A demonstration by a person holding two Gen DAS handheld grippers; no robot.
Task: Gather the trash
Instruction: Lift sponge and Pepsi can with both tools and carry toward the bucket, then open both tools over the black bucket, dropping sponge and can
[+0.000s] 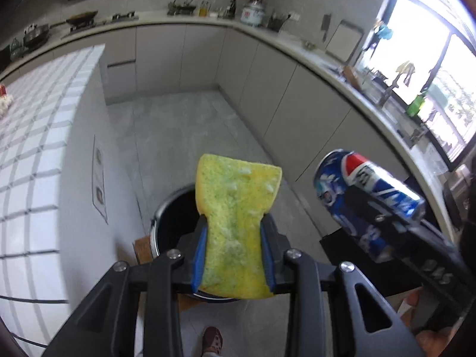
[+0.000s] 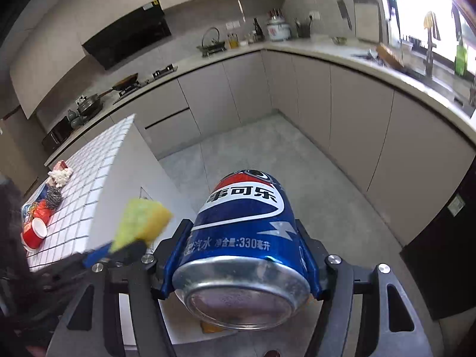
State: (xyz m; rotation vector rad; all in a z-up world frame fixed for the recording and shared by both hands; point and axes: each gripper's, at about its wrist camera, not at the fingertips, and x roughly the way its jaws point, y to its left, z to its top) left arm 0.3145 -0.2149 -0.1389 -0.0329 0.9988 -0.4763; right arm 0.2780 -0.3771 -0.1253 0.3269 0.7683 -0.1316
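Note:
My left gripper (image 1: 233, 232) is shut on a yellow-green sponge (image 1: 236, 208), whose waist is squeezed between the blue pads. It hangs over a round black trash bin (image 1: 171, 223) standing on the floor below. To its right, my right gripper (image 2: 241, 238) is shut on a blue cola can (image 2: 242, 235), held lengthwise with its silver base toward the camera. In the left wrist view the same can (image 1: 366, 184) shows beside the bin. The sponge (image 2: 142, 220) appears at the left of the right wrist view.
A white tiled island (image 2: 89, 184) at the left carries a red paper cup (image 2: 34, 232), a steel scourer (image 2: 53, 197) and crumpled paper (image 2: 61, 175). Grey cabinets (image 1: 267, 89) and a countertop ring the grey floor (image 1: 190, 136). A person's shoe (image 1: 212, 342) is below.

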